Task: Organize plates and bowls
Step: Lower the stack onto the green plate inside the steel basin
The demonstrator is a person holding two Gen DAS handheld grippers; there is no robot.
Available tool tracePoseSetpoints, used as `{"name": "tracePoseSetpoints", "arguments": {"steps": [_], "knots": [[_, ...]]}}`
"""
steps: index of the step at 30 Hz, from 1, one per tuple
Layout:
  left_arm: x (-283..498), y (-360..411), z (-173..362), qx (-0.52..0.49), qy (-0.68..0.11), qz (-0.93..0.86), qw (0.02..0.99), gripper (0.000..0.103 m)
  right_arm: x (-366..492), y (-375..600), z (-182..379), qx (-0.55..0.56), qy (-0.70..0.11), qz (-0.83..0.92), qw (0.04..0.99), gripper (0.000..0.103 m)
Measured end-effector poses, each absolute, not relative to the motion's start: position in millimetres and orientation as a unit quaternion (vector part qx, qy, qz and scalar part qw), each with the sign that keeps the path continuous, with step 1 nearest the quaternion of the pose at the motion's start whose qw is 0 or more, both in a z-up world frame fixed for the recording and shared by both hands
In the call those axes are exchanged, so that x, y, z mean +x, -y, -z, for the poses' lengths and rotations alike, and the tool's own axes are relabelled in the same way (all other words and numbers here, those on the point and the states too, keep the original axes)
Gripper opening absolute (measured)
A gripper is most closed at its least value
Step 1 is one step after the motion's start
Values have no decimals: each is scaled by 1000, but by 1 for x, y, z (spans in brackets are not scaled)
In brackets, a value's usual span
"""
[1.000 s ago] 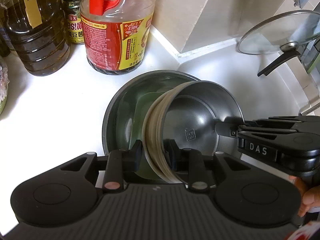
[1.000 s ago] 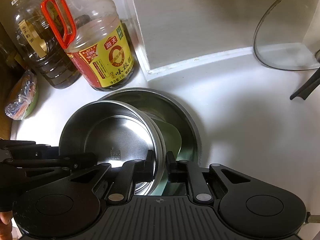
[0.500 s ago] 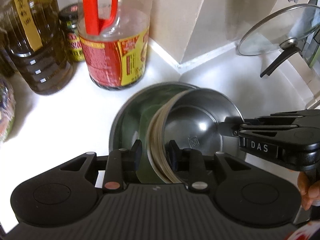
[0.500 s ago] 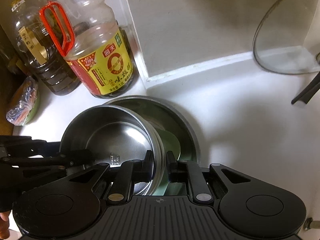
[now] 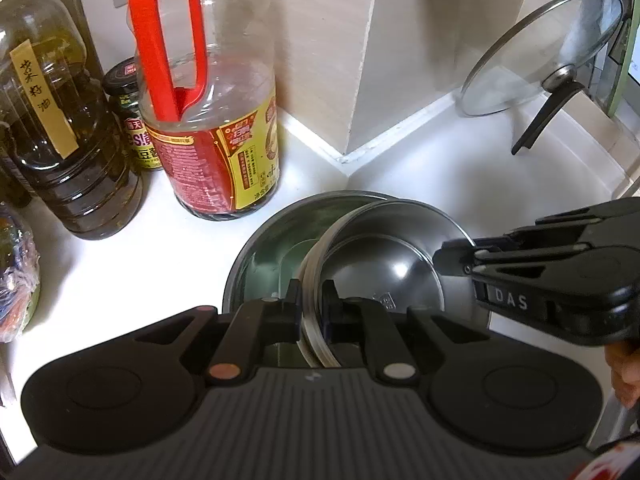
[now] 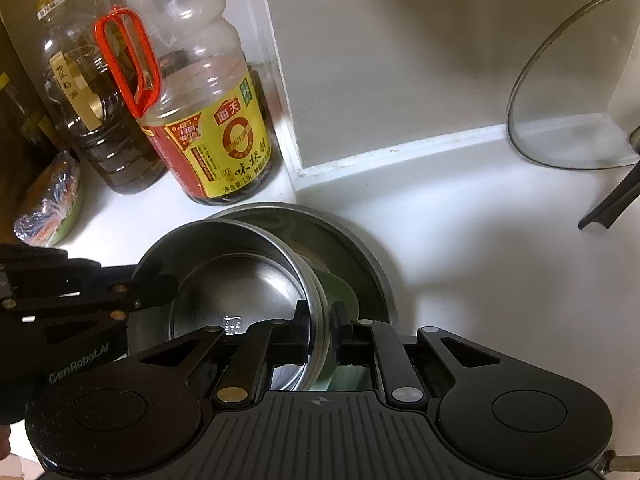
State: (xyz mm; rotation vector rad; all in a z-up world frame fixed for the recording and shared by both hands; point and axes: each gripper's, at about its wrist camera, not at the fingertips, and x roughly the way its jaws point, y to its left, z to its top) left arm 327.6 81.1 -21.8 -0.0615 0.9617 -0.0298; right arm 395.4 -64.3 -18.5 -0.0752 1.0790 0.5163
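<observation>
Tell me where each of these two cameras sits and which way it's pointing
Left wrist: rides the left gripper, angled down at the steel bowl whose rim it clamps; right gripper and a hand show.
Right wrist: rides the right gripper, angled down, gripping the opposite rim; left gripper shows.
Shared: bowl, larger basin, soy sauce bottle, glass lid.

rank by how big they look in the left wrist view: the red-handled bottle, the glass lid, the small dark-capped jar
1. Red-handled bottle, the largest as it looks.
2. Glass lid, though it stands farther back, so its true size may differ.
3. Small dark-capped jar, partly hidden.
</observation>
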Motion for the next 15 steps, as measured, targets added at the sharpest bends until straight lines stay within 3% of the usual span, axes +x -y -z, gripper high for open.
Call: {"name": "tracePoseSetpoints", "arguments": {"steps": [15], "knots": [[344,-79,28,-15,-451,50,891,9,387,73,17,10,-533,-189,825,11]]}}
